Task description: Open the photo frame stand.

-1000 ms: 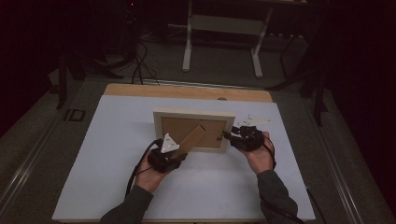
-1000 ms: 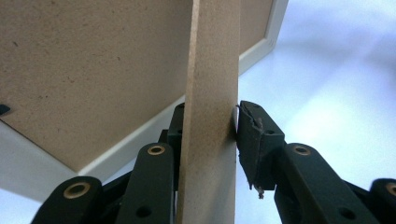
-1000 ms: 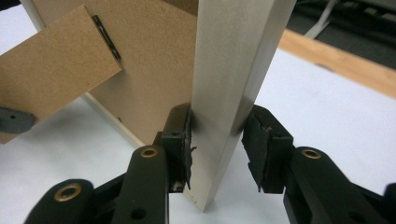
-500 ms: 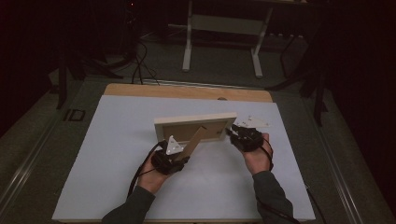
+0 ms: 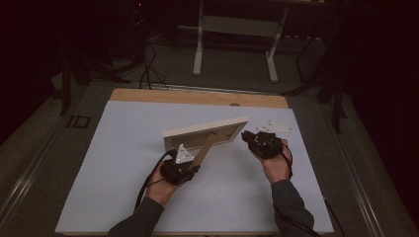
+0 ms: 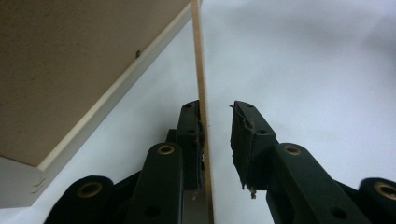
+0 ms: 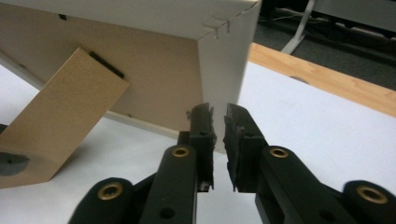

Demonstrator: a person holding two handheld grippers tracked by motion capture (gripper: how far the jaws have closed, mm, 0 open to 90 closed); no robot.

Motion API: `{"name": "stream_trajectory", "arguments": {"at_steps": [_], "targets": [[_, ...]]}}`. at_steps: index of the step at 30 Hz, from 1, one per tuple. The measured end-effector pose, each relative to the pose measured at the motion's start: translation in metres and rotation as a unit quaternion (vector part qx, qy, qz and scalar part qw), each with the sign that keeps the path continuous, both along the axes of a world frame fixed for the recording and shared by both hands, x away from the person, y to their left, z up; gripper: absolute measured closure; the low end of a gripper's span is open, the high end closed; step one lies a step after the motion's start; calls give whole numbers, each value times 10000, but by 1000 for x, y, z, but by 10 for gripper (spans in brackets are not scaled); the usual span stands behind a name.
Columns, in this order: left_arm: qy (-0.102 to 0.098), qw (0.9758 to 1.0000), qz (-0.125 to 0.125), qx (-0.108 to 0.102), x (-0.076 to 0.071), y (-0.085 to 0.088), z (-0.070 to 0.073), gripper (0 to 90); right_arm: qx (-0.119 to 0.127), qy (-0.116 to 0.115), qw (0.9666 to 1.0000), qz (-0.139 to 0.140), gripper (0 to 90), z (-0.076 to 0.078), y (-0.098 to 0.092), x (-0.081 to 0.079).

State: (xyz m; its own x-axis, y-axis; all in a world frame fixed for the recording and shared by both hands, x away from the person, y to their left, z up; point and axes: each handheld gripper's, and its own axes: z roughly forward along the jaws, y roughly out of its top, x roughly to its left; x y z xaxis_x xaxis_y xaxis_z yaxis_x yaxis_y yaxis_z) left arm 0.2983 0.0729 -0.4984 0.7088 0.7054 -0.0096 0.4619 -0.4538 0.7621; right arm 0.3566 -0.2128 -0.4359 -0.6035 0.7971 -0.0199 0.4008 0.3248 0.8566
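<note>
A pale wooden picture frame (image 5: 205, 131) stands on its lower edge on the white mat, its brown back (image 7: 154, 79) turned toward me. Its brown easel stand (image 5: 205, 148) slants down to my left gripper (image 5: 192, 170). In the left gripper view the stand's thin edge (image 6: 201, 70) runs between the jaws of my left gripper (image 6: 217, 114). It lies against one pad and is clear of the other; these jaws have just been closing. My right gripper (image 7: 218, 112) sits at the frame's right lower corner. Its jaws have just been opening to a narrow gap, with nothing pinched.
The white mat (image 5: 123, 163) covers a wooden table whose bare far edge (image 5: 197, 97) shows beyond it. White desk legs (image 5: 200, 44) and cables (image 5: 146, 64) are on the dark floor behind. The mat is open on the left and in front of both hands.
The frame has tipped up from leaning far back to standing on its lower edge, and its right end has swung away from me. Both hands stayed close to their places.
</note>
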Motion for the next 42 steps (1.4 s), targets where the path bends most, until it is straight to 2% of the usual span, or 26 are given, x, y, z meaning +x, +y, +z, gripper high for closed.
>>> {"name": "stream_trajectory", "arguments": {"at_steps": [9,18,28,29,34,38,42], "targets": [[26,10000,11,-86,-1,0,0,716,14,82,9999,68,766,-6,0,-1],[-56,9999,-13,-126,-3,7,5,657,35,149,9999,57,732,-11,-3,-2],[-53,9996,85,-260,-3,15,9,634,46,193,9997,128,707,-13,-2,-1],[-63,9994,142,-320,-3,19,11,631,39,212,9997,134,706,-13,-2,0],[-86,9991,229,-336,-2,24,14,626,37,208,9997,146,702,-13,-1,-1],[-76,9988,246,-428,-1,29,17,622,39,216,9997,139,698,-13,-2,-1],[-101,9987,249,-430,-1,30,19,623,56,212,9997,118,697,-12,-5,-1]]}}
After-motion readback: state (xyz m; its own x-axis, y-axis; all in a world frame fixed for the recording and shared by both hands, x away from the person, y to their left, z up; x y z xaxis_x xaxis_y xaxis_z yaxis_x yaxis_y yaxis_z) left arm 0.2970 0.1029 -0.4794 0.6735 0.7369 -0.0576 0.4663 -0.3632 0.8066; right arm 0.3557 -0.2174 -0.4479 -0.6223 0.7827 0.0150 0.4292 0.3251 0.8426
